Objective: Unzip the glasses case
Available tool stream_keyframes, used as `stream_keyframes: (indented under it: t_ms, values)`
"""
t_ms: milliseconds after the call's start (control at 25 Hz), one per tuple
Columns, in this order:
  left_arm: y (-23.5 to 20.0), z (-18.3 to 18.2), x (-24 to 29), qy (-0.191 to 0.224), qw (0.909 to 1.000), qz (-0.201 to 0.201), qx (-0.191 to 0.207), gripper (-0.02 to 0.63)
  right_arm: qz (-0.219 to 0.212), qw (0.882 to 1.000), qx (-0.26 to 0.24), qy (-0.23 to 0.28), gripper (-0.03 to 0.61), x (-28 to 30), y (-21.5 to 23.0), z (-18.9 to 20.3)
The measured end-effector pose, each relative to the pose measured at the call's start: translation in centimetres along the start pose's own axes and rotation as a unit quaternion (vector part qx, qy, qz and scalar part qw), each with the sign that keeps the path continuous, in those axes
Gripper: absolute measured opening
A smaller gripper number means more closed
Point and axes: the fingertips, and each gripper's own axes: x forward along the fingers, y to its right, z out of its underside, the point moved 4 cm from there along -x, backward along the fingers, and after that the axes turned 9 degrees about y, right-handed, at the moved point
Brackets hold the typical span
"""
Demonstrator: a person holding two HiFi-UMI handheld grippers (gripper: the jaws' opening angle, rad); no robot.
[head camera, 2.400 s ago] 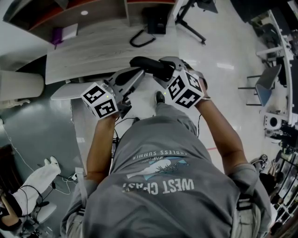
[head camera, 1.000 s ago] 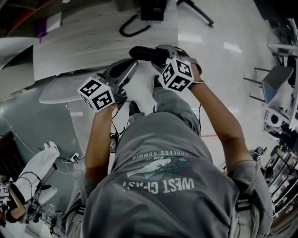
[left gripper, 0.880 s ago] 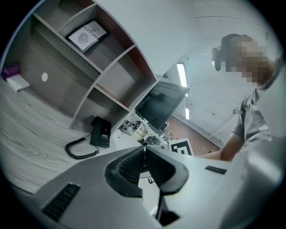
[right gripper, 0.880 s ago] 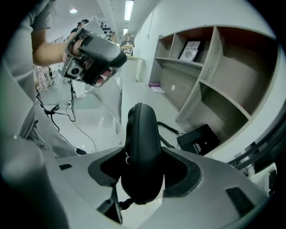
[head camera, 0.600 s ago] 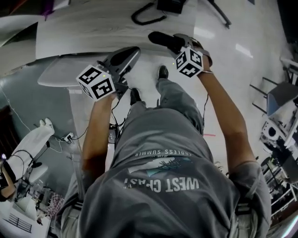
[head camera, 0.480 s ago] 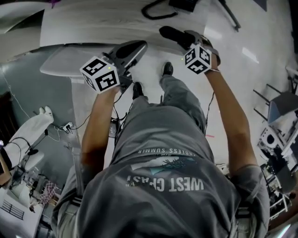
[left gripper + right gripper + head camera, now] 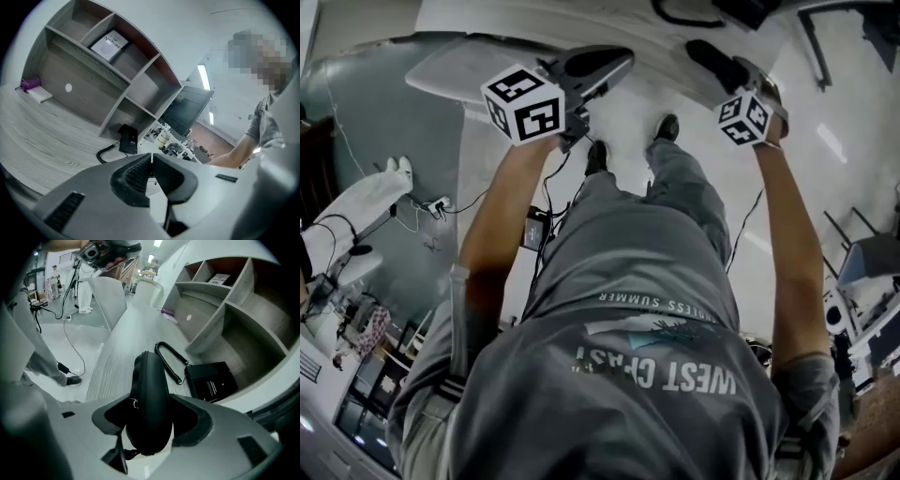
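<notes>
My bare left arm [image 7: 497,216] and right arm [image 7: 787,234] both reach forward, well apart. My left grey two-jaw tool [image 7: 151,159] points almost level. Its ribbed black pads are pressed together with nothing between them. My right grey two-jaw tool [image 7: 151,401] tilts steeply downward. Its jaws are opening, and both pads touch the black oval zipped glasses case [image 7: 147,366] standing on edge between them.

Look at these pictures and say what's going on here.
A person stands at a desk with a gripper in each hand. The right gripper holds a black case on edge between its jaws, above the desk and near a phone. The left gripper is shut and empty, apart from the case. The case looks zipped, so the unzipping hasn't begun.
</notes>
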Motion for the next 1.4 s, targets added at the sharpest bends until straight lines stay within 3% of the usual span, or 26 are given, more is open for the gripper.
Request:
stream_keyframes:
  t_ms: [280,520,760,1400]
  values:
    - [0.1,-0.4,-2.5,0.012,0.9999,-0.004,0.001,0.008,0.003,0.999,-0.042,-0.014,0.265,0.0,-1.4,-0.7]
    - [0.1,-0.6,-6.7,0.023,0.9997,0.001,0.005,0.008,-0.016,0.998,-0.047,-0.028,0.294,-0.2,-4.2,-2.9]
    - [0.9,-1.4,-7.9,0.033,0.9993,0.007,0.013,0.008,-0.028,0.998,-0.044,-0.026,0.299,-1.7,-4.5,-3.7]
    - [2.7,-3.6,-10.6,0.055,0.9974,0.027,0.037,0.006,0.005,0.999,-0.007,-0.045,0.296,-5.2,-4.4,-4.7]
